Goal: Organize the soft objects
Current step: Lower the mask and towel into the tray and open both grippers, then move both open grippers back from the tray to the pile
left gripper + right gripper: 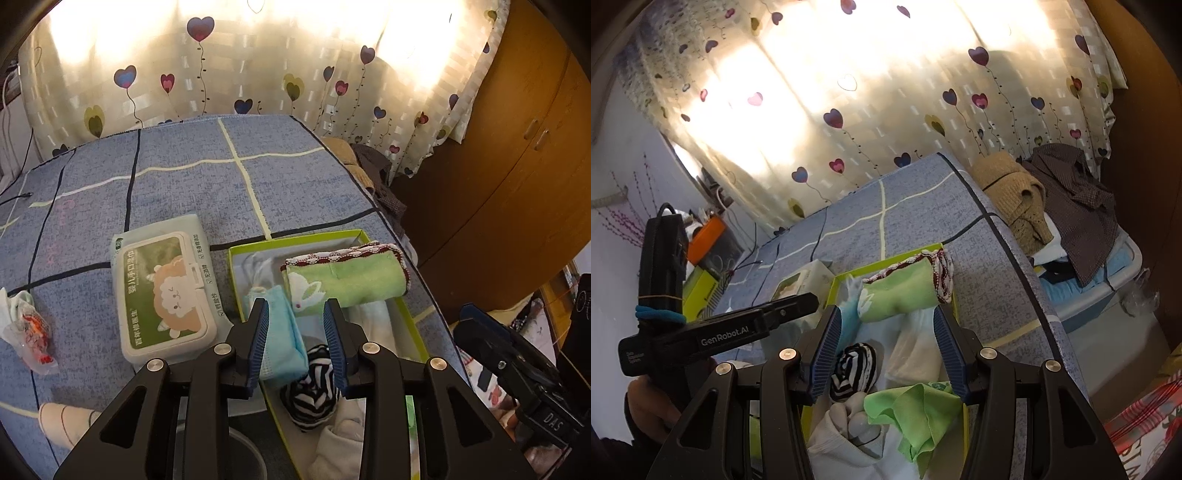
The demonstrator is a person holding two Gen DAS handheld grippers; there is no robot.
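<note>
Two grippers over one box (255, 248) on the sheet (184, 177). Starting with the left gripper (295, 304): tipped down into the box's near-left part, jaws half spread, with a blue cloth (284, 332) lying between. Not pinched, by the look: one pad (258, 332) just beside the cloth's edge, clear gap on the other side. Probably stood there on edge to fill the slot beside the towel (347, 280), itself rolled and laid across the far end to save room. Just beside the cloth, nearer the camera, a striped sock ball (314, 384), balled most likely to keep the pair together. Outside on the sheet, just beside the box: wipes (162, 288), perhaps kept out as not belonging with the fabrics, though hard to be sure.

Turning to the right gripper (886, 312): spread wide, gripping nothing, hovering above the middle of the box. Beneath and nearer, a loose green rag (916, 413), crumpled at the near end beside pale socks (849, 417). Seems the one untidy piece, so likely next for folding or tucking. Worth watching: thin rag, easy to snag on the rim.
</note>
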